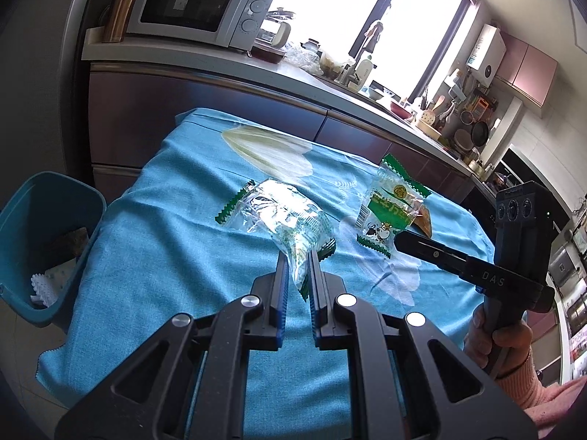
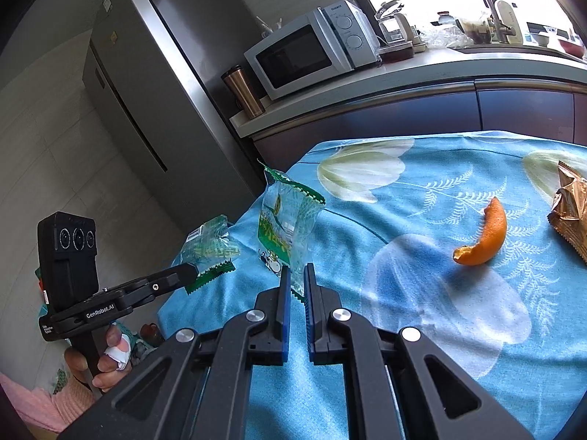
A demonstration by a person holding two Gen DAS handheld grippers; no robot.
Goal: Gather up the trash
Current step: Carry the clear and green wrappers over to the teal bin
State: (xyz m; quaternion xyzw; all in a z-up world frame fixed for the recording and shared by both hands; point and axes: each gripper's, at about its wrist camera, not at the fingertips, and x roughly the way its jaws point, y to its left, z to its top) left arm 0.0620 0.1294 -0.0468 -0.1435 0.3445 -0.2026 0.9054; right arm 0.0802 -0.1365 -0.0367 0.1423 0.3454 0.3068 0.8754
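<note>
A: How far along was the tidying?

B: Partway, by my judgement. The surface point(image 2: 422, 330), draped in a blue floral cloth, carried the things. A teal bin point(image 1: 47, 227) stood on the floor just beside its left edge, with some scraps already inside, including something white.

A: What was left on the cloth?

B: A crumpled brown snack bag point(image 2: 572, 216) at the far right edge and, near it, a curl of orange peel point(image 2: 484, 236). Neither was being touched.

A: And the hands?

B: Each hand carried a gripper. The left gripper point(image 1: 297, 264) had its jaws clamped on a crumpled clear wrapper point(image 1: 282, 216) with green trim, held over the cloth not far from the bin. The right gripper point(image 2: 298, 280) had its jaws pinched together on a cow-print wrapper point(image 2: 286, 220), held upright above the surface.

A: So what remained?

B: Both wrappers were not yet binned; then probably the peel and the brown bag.
</note>
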